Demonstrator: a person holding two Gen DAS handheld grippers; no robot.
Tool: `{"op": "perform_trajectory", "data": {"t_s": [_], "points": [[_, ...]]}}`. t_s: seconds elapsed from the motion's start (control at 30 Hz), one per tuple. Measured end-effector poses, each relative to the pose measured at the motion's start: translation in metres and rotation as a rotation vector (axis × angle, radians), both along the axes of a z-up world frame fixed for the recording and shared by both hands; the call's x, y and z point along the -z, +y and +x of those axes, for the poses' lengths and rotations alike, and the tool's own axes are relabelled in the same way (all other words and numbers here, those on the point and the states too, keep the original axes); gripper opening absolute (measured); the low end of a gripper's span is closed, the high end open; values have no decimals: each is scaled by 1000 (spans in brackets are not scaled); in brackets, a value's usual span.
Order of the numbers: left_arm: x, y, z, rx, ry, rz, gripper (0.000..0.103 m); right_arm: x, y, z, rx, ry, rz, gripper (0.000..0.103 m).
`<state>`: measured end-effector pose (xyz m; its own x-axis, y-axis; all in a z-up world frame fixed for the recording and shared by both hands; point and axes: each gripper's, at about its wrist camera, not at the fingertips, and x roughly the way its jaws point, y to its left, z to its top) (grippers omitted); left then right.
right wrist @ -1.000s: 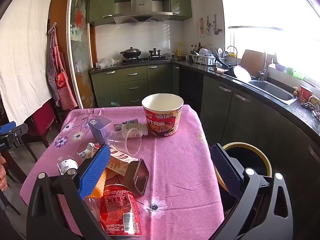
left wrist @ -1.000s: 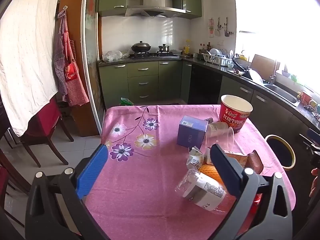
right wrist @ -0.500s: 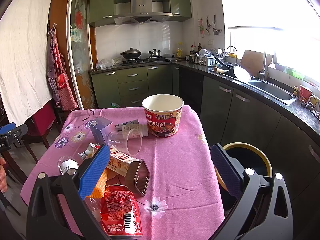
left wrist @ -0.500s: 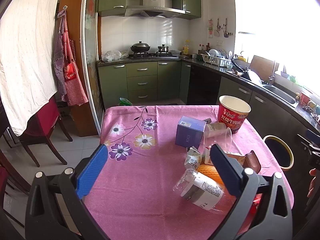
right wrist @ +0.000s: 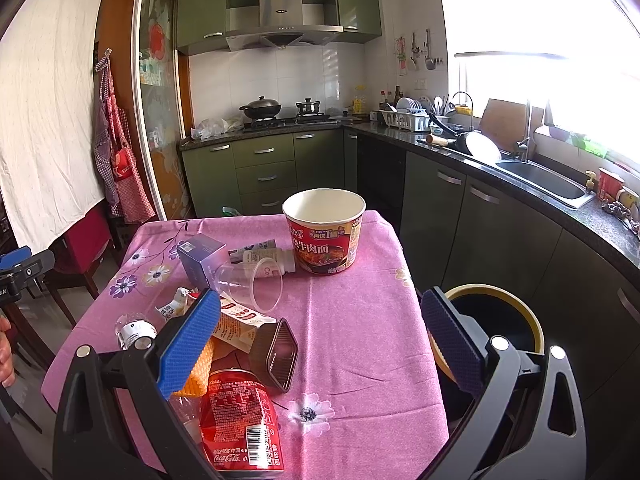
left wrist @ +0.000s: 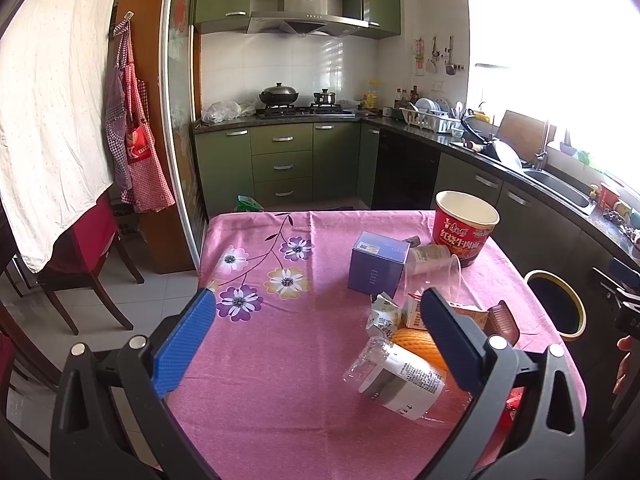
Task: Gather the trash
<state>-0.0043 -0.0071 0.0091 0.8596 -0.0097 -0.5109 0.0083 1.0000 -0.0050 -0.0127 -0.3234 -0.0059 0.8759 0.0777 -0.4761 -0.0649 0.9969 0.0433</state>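
Observation:
Trash lies on a table with a pink flowered cloth (left wrist: 280, 360) (right wrist: 360, 340): a red noodle bowl (left wrist: 464, 232) (right wrist: 324, 230), a purple box (left wrist: 376, 264) (right wrist: 200, 258), a clear plastic cup (left wrist: 436, 276) (right wrist: 252, 284), a clear labelled bottle on its side (left wrist: 396, 380), a crushed red cola can (right wrist: 240, 420), a brown plastic tub (right wrist: 278, 354), torn cartons (left wrist: 386, 318) (right wrist: 236, 320). My left gripper (left wrist: 316, 340) hovers open over the table's near edge, the bottle by its right finger. My right gripper (right wrist: 320, 340) is open above the can and tub.
A black bin with a yellow rim (right wrist: 496, 328) (left wrist: 556, 304) stands on the floor right of the table, below green cabinets and a dark counter with a sink (right wrist: 540, 180). Wooden chairs (left wrist: 80, 264) stand left of the table. A hand (right wrist: 6, 356) shows at the left edge.
Both views shift only slightly; the left gripper has drawn back a little from the table. Nothing on the table has moved, and both grippers stay open.

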Motion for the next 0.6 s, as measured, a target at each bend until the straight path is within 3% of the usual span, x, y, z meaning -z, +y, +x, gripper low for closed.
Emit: {"op": "perform_trajectory", "data": {"t_s": [0.6], "points": [[1,-2,2,7,5,-4,97,1,0,0,-1,3,3,99]]}}
